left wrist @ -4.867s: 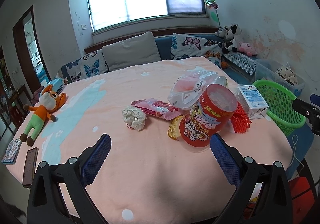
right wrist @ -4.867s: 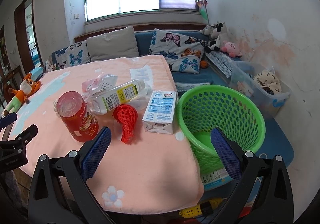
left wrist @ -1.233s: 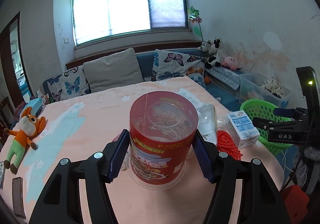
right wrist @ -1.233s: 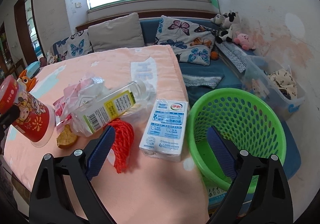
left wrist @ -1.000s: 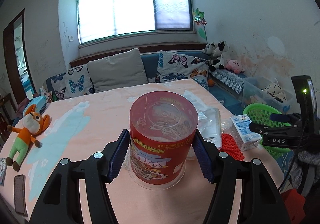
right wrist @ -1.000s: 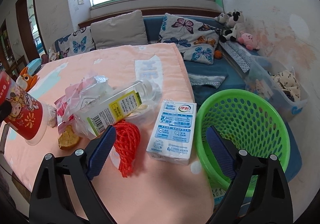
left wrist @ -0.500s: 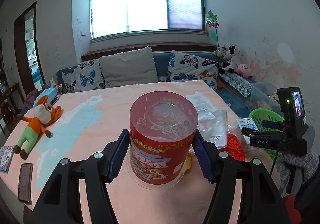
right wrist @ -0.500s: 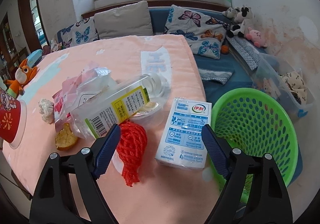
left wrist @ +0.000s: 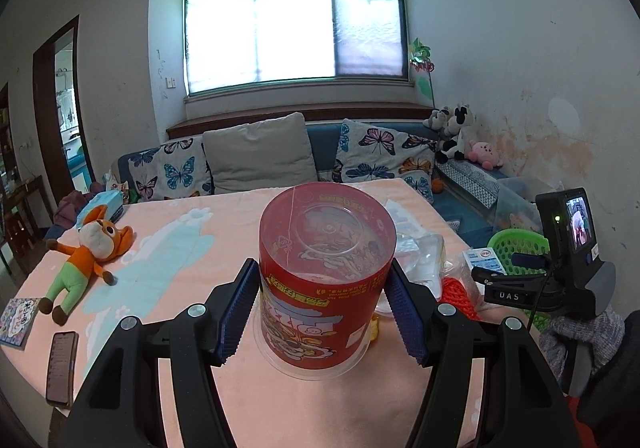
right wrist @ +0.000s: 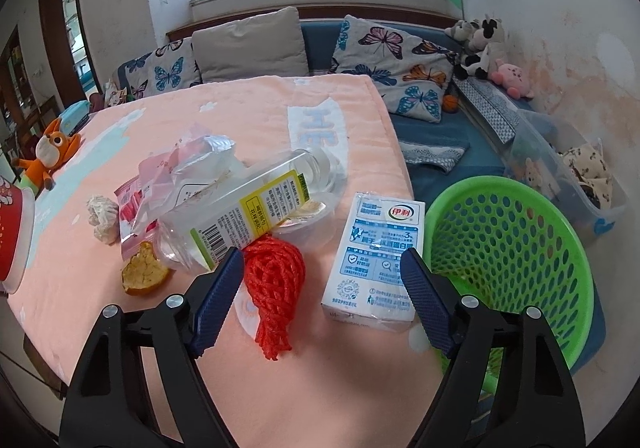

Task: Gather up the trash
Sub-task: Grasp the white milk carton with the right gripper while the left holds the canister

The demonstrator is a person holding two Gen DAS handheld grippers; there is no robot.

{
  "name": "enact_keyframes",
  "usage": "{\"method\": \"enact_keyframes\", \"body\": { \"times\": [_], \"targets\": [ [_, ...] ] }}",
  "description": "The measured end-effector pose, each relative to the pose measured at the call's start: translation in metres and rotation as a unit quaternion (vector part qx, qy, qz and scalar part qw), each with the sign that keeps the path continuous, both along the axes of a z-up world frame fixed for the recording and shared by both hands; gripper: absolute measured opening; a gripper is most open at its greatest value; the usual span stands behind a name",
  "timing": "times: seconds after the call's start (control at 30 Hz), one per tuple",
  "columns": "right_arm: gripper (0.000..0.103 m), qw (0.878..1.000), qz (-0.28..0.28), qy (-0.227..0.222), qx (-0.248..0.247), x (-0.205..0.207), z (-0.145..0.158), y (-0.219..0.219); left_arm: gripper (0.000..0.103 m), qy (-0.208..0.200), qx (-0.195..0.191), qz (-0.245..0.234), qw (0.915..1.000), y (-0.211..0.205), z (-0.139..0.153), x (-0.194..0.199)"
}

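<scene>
L gripper (left wrist: 326, 306) level, pointing across the desk (left wrist: 192, 248), jaws clamped on both sides of the upside-down red noodle cup (left wrist: 326, 284), held above the desk. R gripper (right wrist: 322, 294) tilted down, jaws wide apart, gripping nothing, over red net (right wrist: 274, 284) & milk carton (right wrist: 378, 256); green basket (right wrist: 516, 248) just beside the carton.

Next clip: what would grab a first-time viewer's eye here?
The big red noodle cup fills the middle of the left wrist view, upside down and clamped in the left tool. In the right wrist view, the bright green basket sits off the table's right edge. Left of it lies a litter heap: milk carton, red net and clear bottle, with the right tool open above them.
</scene>
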State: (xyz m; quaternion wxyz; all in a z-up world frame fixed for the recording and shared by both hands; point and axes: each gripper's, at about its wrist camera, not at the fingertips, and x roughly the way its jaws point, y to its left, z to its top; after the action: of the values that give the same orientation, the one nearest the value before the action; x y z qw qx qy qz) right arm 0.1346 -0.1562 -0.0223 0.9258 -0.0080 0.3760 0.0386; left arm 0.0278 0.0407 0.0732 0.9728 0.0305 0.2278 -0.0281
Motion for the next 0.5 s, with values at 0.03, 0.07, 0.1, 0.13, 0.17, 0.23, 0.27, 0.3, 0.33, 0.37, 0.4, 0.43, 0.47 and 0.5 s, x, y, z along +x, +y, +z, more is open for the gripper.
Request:
{"method": "enact_keyframes", "body": {
  "times": [0.03, 0.07, 0.1, 0.13, 0.17, 0.23, 0.27, 0.3, 0.33, 0.37, 0.4, 0.43, 0.47, 0.5],
  "targets": [
    [0.08, 1.0, 0.0, -0.001, 0.0, -0.001, 0.0, 0.001, 0.061, 0.0, -0.001, -0.002, 1.0, 0.0, 0.0, 0.0],
    [0.08, 1.0, -0.001, -0.002, -0.002, -0.003, 0.001, 0.002, 0.061, 0.0, -0.001, -0.004, 1.0, 0.001, 0.0, 0.001],
    [0.08, 1.0, -0.002, -0.002, -0.004, -0.004, 0.0, 0.002, 0.061, -0.001, 0.0, -0.006, 1.0, 0.001, 0.0, 0.0],
    [0.08, 1.0, -0.005, -0.003, -0.006, -0.005, 0.0, 0.001, 0.061, -0.002, 0.001, -0.008, 1.0, 0.001, -0.001, -0.001],
    [0.08, 1.0, -0.007, -0.002, -0.005, -0.005, 0.0, 0.001, 0.061, -0.003, 0.002, -0.009, 1.0, 0.001, -0.002, -0.001],
    [0.08, 1.0, -0.012, -0.002, -0.003, -0.008, 0.0, 0.0, 0.061, -0.003, 0.0, -0.013, 0.9999, 0.002, -0.003, -0.001],
    [0.08, 1.0, -0.014, -0.004, -0.003, -0.01, 0.001, 0.0, 0.061, -0.001, -0.002, -0.016, 0.9999, 0.002, -0.004, 0.001],
    [0.08, 1.0, -0.016, -0.005, -0.003, -0.011, 0.001, -0.001, 0.061, 0.0, -0.003, -0.018, 0.9998, 0.002, -0.004, 0.001],
    [0.08, 1.0, -0.018, -0.005, -0.003, -0.013, 0.002, -0.002, 0.061, 0.001, -0.003, -0.022, 0.9998, 0.002, -0.004, 0.002],
    [0.08, 1.0, -0.02, -0.005, -0.004, -0.014, 0.003, -0.003, 0.061, 0.002, -0.003, -0.025, 0.9997, 0.002, -0.005, 0.004],
    [0.08, 1.0, -0.023, -0.008, -0.005, -0.016, 0.004, -0.004, 0.061, 0.002, -0.002, -0.028, 0.9996, 0.001, -0.005, 0.004],
    [0.08, 1.0, -0.025, -0.009, -0.005, -0.016, 0.004, -0.005, 0.061, 0.002, 0.0, -0.031, 0.9995, 0.0, -0.005, 0.005],
    [0.08, 1.0, -0.028, -0.009, -0.005, -0.017, 0.005, -0.007, 0.061, 0.0, 0.0, -0.033, 0.9995, 0.0, -0.005, 0.006],
    [0.08, 0.999, -0.03, -0.009, -0.004, -0.018, 0.005, -0.008, 0.061, 0.001, -0.002, -0.036, 0.9994, 0.0, -0.005, 0.008]
  ]
}}
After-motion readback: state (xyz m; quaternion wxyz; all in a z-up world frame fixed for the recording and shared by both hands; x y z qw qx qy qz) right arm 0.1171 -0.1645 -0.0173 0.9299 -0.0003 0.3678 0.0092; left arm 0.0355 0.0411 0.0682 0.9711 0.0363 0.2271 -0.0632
